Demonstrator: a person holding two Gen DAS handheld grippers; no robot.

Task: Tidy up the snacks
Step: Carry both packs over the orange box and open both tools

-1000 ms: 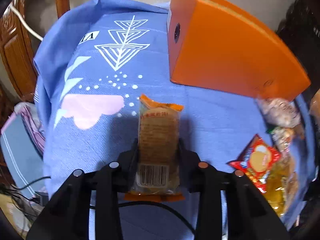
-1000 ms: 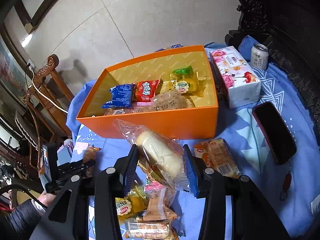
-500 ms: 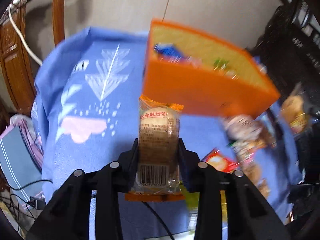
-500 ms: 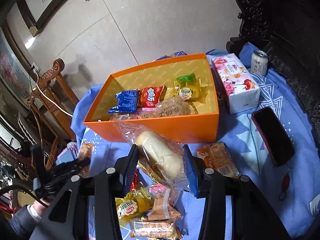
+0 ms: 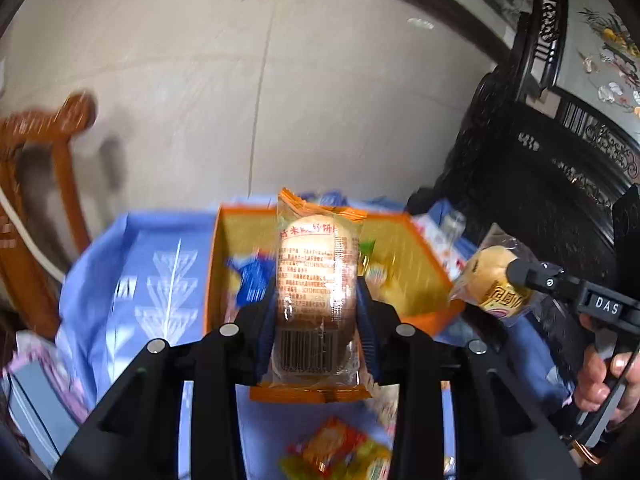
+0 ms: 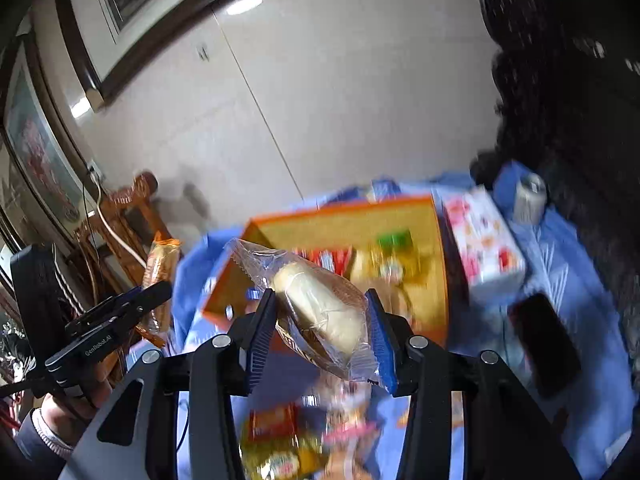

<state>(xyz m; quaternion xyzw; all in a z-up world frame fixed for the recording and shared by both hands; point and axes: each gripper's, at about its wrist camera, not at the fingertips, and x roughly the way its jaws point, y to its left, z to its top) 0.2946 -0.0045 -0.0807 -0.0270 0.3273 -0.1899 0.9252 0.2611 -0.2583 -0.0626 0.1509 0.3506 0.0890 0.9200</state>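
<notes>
My left gripper (image 5: 316,308) is shut on an orange-edged cake packet (image 5: 316,280), held up in the air in front of the open orange box (image 5: 424,256). My right gripper (image 6: 320,324) is shut on a clear-wrapped bread roll (image 6: 320,312), also raised before the orange box (image 6: 436,240). The box holds several snacks, blurred. Each gripper shows in the other's view: the right one with its roll (image 5: 496,284) at the right, the left one with its packet (image 6: 160,264) at the left.
Loose snacks lie on the blue cloth below both grippers (image 5: 340,452) (image 6: 280,440). A floral tissue box (image 6: 484,248), a can (image 6: 528,198) and a black phone (image 6: 548,344) lie right of the orange box. A wooden chair (image 5: 40,184) stands at the left, dark carved furniture (image 5: 560,160) at the right.
Both grippers have risen and tilted up with their snacks still held. The box now sits lower in both views, and more wall shows.
</notes>
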